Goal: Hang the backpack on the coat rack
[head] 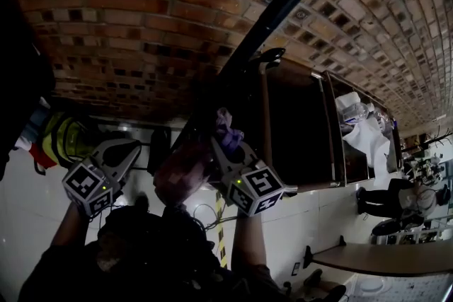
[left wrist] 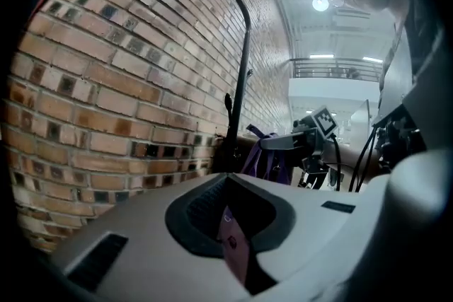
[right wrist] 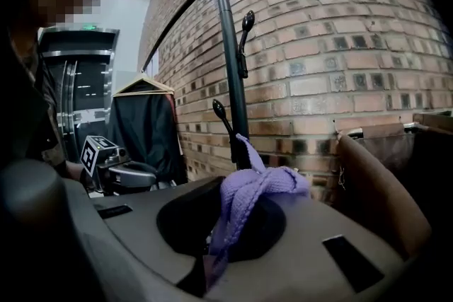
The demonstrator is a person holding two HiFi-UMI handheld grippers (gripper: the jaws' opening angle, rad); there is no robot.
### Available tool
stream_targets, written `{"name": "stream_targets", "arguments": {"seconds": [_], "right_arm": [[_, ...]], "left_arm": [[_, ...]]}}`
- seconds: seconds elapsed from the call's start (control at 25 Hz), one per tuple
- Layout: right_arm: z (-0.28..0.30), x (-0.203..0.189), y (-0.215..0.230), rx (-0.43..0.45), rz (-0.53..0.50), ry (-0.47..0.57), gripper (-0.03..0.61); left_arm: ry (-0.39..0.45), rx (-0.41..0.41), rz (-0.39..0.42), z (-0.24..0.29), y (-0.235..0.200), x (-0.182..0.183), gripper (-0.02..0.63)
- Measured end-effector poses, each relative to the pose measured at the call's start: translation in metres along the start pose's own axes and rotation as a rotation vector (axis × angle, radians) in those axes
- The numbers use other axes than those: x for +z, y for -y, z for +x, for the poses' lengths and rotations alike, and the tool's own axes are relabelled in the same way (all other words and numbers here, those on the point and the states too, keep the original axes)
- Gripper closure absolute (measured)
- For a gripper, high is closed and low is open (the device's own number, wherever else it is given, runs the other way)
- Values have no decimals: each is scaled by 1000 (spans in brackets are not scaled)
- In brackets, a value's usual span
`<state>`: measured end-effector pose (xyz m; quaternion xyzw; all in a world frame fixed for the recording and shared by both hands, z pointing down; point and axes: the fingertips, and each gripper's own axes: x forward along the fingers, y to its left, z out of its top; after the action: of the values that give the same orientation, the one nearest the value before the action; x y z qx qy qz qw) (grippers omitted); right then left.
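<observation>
Hanging near the middle of the head view, the backpack (head: 180, 177) shows as a blurred reddish-brown bulk below the right gripper (head: 225, 141), whose claw is clamped tight on the bag's purple strap (right wrist: 258, 187). The strap sits just in front of the black pole of the coat rack (right wrist: 230, 67), below its lower hook (right wrist: 219, 109). At lower left the left gripper (head: 131, 152) is held apart from the bag, jaws together, with only a thin pink sliver in the slot. A brick wall (head: 141, 25) fills the background. A dark coat (right wrist: 145, 127) hangs at the left of the right gripper view.
</observation>
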<state>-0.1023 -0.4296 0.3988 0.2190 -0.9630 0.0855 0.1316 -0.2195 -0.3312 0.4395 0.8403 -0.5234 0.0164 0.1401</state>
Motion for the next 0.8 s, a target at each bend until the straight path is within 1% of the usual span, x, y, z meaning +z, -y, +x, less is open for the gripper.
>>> {"name": "stream_targets", "arguments": {"seconds": [0.12,0.28,0.44,0.68,0.8], "right_arm": [[8,-1,11,33,-4,-12,574],[20,-2,22,84,-36,-32,574],[34,-10,23,158,-72,-70,574],[56,-21,2,278,-145,-127,574],[62,-35,-4,305,-154,-158,574]], "left_arm": [[2,37,-2,12,0,2,588],[20,74,-7,28,7,8,588],[43,109,-7,39,8,12,588],[47,165,-27,46,3,11,588],[53,180,-30,49,1,11,588]]}}
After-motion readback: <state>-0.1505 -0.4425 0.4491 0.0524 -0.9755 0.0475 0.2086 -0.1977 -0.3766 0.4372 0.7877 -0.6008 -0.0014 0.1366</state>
